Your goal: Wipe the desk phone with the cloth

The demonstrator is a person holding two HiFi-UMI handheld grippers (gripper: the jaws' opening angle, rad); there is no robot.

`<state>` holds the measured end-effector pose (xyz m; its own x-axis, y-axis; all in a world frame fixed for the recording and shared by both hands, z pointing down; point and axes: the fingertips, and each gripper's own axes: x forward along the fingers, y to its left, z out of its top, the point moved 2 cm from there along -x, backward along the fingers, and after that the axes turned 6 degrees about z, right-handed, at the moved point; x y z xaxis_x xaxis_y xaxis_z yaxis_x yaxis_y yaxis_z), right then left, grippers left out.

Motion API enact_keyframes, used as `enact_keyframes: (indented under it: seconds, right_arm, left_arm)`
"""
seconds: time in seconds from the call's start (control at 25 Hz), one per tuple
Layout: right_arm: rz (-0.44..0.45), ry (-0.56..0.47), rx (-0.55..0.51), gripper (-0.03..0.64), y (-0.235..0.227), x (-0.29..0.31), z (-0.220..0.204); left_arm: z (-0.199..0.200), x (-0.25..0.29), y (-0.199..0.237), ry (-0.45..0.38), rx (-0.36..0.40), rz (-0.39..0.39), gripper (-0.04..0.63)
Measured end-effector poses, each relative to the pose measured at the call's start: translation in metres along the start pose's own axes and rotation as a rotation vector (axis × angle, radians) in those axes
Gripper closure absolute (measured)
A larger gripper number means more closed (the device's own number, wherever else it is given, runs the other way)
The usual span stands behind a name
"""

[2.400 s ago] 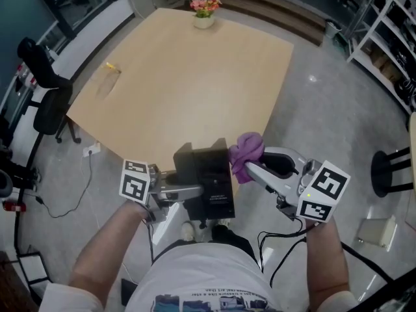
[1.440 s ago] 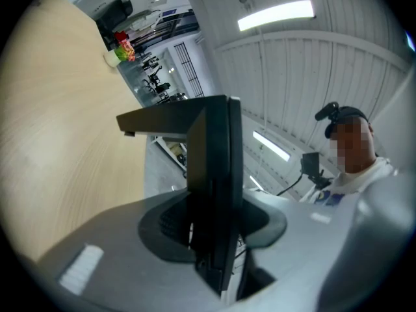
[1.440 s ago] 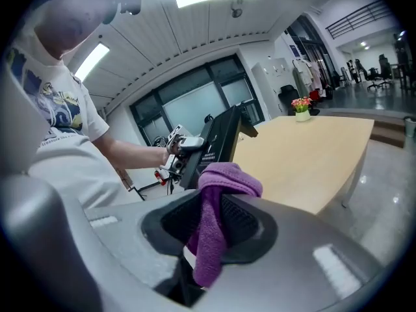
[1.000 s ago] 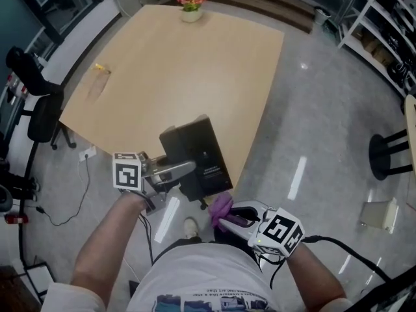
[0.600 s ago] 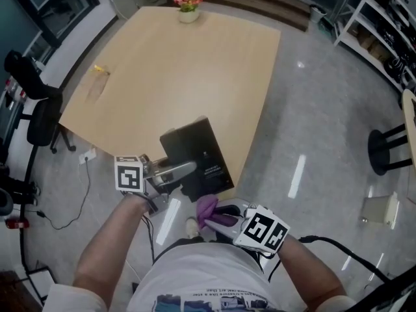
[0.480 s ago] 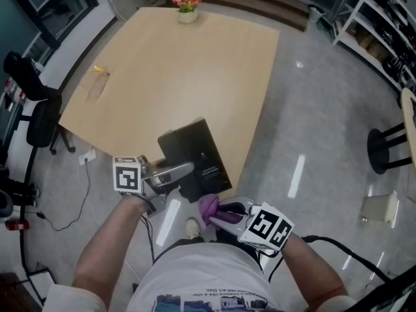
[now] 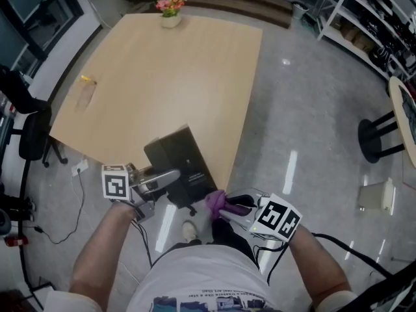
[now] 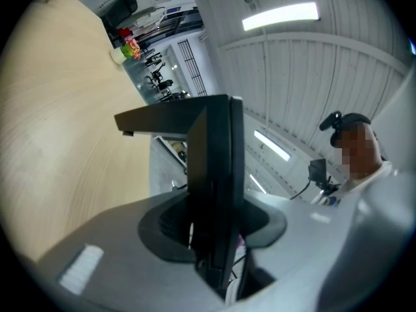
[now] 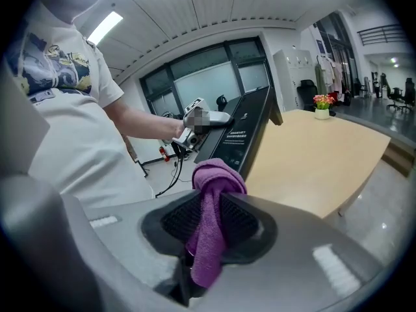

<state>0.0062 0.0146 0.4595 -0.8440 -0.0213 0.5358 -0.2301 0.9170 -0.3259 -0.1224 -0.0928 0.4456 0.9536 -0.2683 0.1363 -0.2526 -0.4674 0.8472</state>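
Observation:
The black desk phone (image 7: 177, 168) hangs tilted over the table's near edge, label side up. My left gripper (image 7: 170, 177) is shut on its left edge; in the left gripper view the phone (image 8: 214, 174) stands edge-on between the pads. My right gripper (image 7: 224, 207) is shut on a bunched purple cloth (image 7: 215, 200) right at the phone's near right corner; I cannot tell whether they touch. In the right gripper view the cloth (image 9: 211, 226) bulges out of the jaws, with the phone (image 9: 242, 135) just beyond.
The light wooden table (image 7: 162, 70) carries a small flower pot (image 7: 170, 10) at its far edge and a small yellow item (image 7: 86, 80) at its left. A black office chair (image 7: 29, 132) is at the left, a black stool (image 7: 380, 132) at the right, shelving (image 7: 370, 25) beyond.
The right gripper has carried the cloth down from the phone's right side to its near right corner. The phone has turned slightly in the left gripper. The head view has shifted.

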Motion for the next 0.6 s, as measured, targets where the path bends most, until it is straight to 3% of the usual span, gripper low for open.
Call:
enact_keyframes:
  seconds: [0.36,0.6]
  right_arm:
    - [-0.023,0.006,-0.020,0.528,-0.010,-0.017,0.008]
    - [-0.103,-0.061,-0.018,0.528,-0.031,-0.044,0.024]
  left_arm:
    - [-0.001,-0.004,0.003,0.017,0.009,0.009,0.416]
    - [-0.006,0.004,0.001,0.040,0.012,0.007,0.416]
